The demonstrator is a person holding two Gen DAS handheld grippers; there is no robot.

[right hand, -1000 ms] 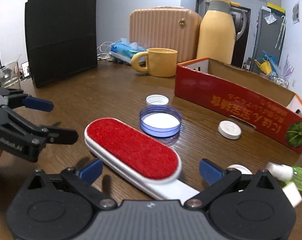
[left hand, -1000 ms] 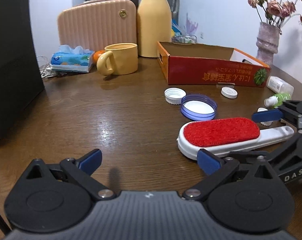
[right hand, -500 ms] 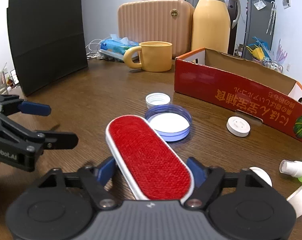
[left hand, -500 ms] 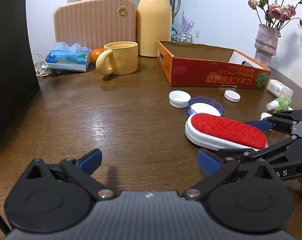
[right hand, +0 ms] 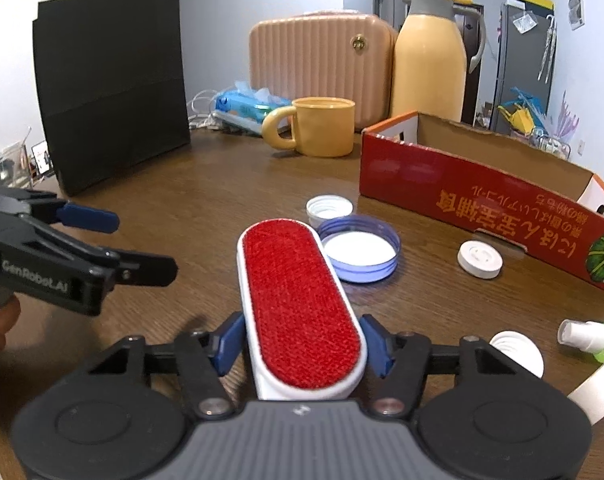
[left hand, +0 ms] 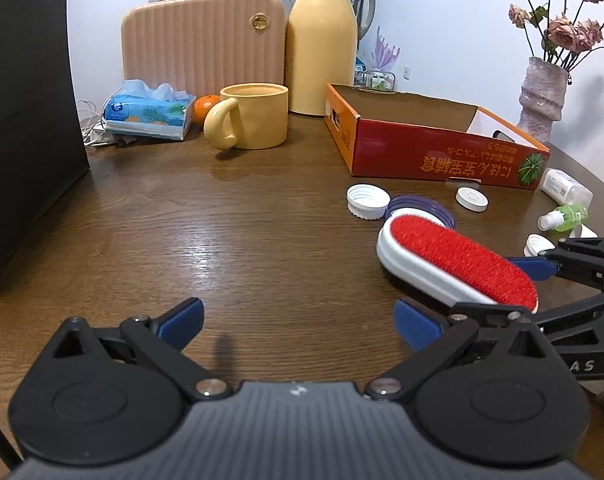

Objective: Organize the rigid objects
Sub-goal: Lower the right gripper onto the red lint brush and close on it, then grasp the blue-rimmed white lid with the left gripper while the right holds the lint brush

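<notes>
A lint brush [right hand: 298, 292] with a red pad and white body lies lengthwise between the fingers of my right gripper [right hand: 303, 342]. The jaws are closing, and the blue pads touch the brush's white sides. In the left wrist view the brush [left hand: 449, 256] sits tilted at the right, its far end over the table. My left gripper [left hand: 298, 318] hovers open and empty over bare wood, left of the brush. An open red cardboard box [right hand: 481, 200] stands behind, at the right.
A blue lid [right hand: 359, 248], two white caps [right hand: 329, 207] [right hand: 479, 259] and a green spray bottle [right hand: 589, 338] lie by the box. A yellow mug [right hand: 321, 126], thermos [right hand: 429, 56], beige case [right hand: 321, 64] and tissues stand at the back. A black bag [right hand: 110, 100] fills the left; a vase [left hand: 541, 96] stands far right.
The right gripper's jaws have narrowed from wide open onto the lint brush. The brush has swung from crosswise to in line with the gripper. The left gripper has stayed put.
</notes>
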